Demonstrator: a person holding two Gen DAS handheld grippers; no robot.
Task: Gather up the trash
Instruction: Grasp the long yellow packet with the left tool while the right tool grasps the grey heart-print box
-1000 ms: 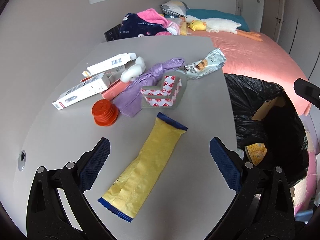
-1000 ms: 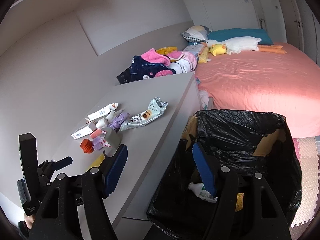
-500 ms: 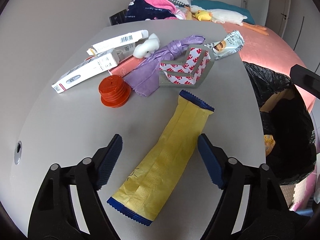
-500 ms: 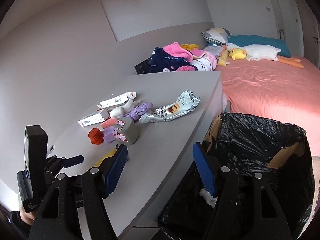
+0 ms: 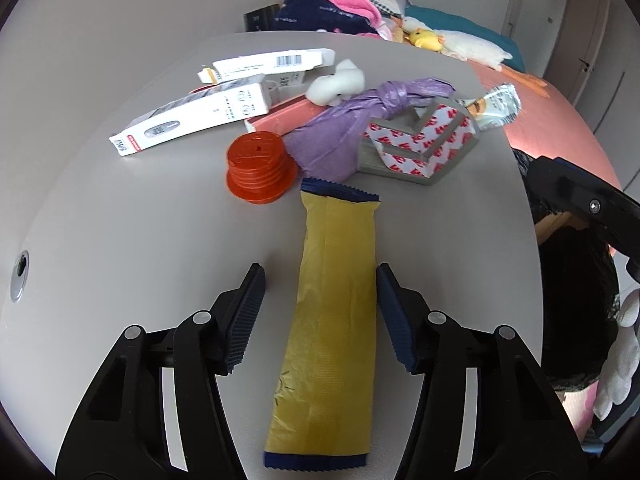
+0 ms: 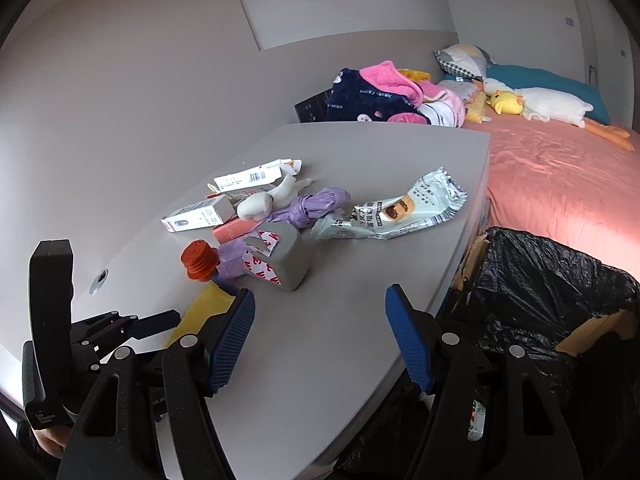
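Observation:
A long yellow wrapper [image 5: 336,320] with blue ends lies flat on the grey table [image 5: 120,240]. My left gripper [image 5: 320,280] straddles it, jaws closing. The right pad is at the wrapper's edge and the left pad stands clear of it. In the right wrist view the yellow wrapper [image 6: 204,308] shows beside the left gripper's finger [image 6: 156,322]. My right gripper [image 6: 320,300] hangs open over the table's near edge, nothing between its fingers. A bin lined with a black bag [image 6: 540,292] stands right of the table.
Beyond the wrapper lie an orange ribbed cap [image 5: 258,172], a knotted purple bag [image 5: 340,136], a grey holder with red-white tape [image 5: 420,148], white boxes [image 5: 192,120] and a silver snack wrapper [image 6: 400,212]. A pink bed [image 6: 560,184] is behind.
My left gripper moved forward and down over the yellow wrapper and its jaws narrowed around it. The right gripper swung from above the bin toward the table.

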